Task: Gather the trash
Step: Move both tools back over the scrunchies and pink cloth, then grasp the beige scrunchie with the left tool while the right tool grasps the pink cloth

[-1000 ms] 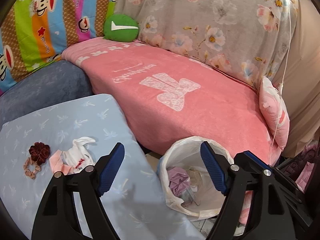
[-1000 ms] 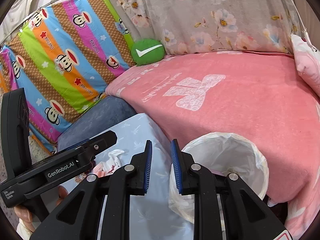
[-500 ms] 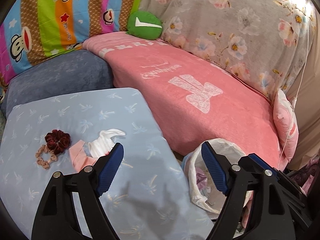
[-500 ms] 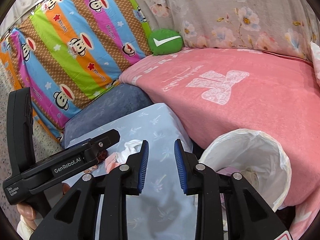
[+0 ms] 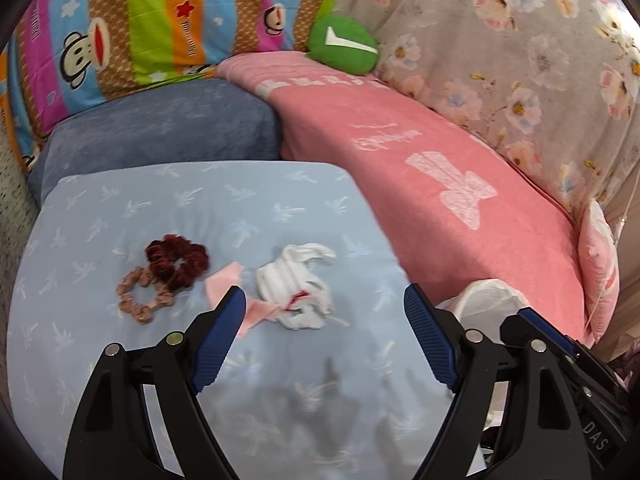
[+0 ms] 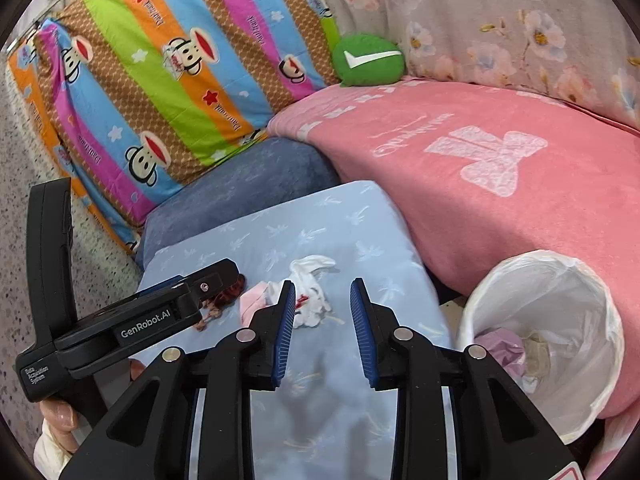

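Both of our claws hang over the pale blue cushion (image 5: pixel 280 208): our left gripper (image 5: pixel 325 308) stands spread wide with nothing between its blue pads, and our right gripper (image 6: pixel 323 308) is parted more narrowly, its jaws having just been opening, also with nothing in them. We count the trash on the cushion as two pieces lying together: one crumpled white tissue (image 5: pixel 298 284) with a small red mark on it, and one pink scrap (image 5: pixel 230 280) touching its left side and partly tucked under it. Just left of those lie two hair scrunchies, one dark red scrunchie (image 5: pixel 178 260) resting partly over one tan scrunchie (image 5: pixel 140 300). In the right wrist view the tissue sits just beyond our right fingertips, slightly to their left, with the left gripper's body crossing in front of the scrunchies. One waste bin (image 6: pixel 560 280) lined with a white bag stands on the floor right of the cushion, against the pink blanket (image 6: pixel 500 200); inside it we see one crumpled lilac piece (image 6: pixel 502 344) and some pale, whitish paper (too jumbled for us to count). One green round pillow (image 6: pixel 370 62) with a white tick sits at the back corner, between one striped monkey-print cover (image 6: pixel 168 72) and one grey floral cover (image 6: pixel 520 24).
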